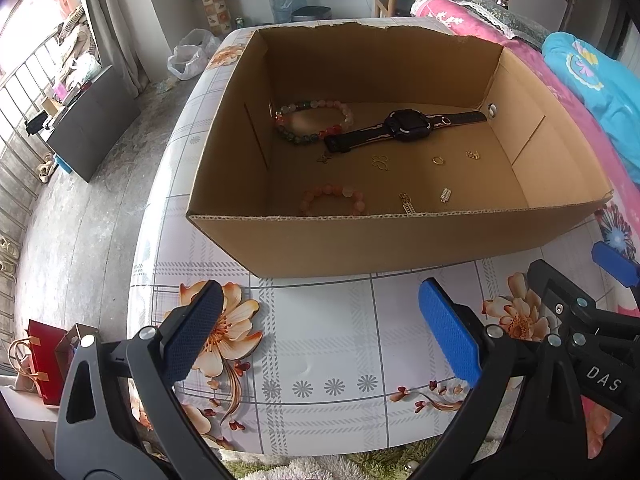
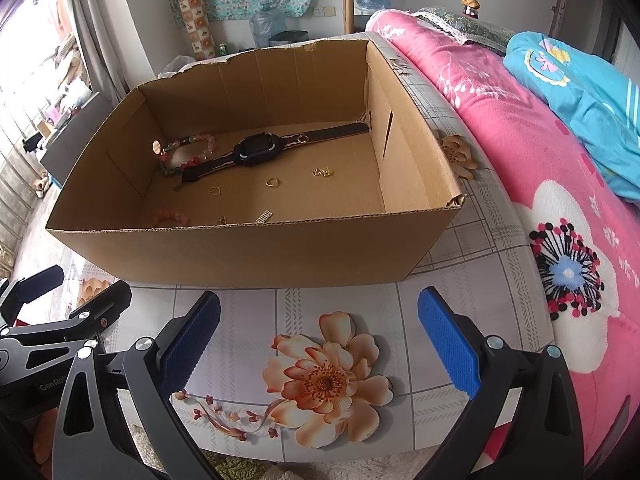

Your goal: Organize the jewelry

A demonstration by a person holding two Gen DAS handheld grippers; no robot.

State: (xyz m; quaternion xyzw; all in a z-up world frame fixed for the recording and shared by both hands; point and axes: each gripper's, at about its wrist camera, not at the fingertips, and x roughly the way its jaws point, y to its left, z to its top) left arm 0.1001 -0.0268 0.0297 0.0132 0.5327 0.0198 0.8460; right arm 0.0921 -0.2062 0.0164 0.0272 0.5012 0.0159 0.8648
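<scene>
Home bedroom, pink quilted bed [image 2: 520,128], curtains [image 1: 108,20]

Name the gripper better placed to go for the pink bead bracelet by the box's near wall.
Left, probably. From the left gripper the pale pink bead bracelet lies nearly straight ahead inside the brown cardboard box; from the right gripper it sits well left. Both jaws are open and empty.

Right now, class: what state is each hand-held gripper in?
Left hand-held gripper: open, holding nothing, over the table short of the cardboard box.
Right hand-held gripper: open, holding nothing.
</scene>
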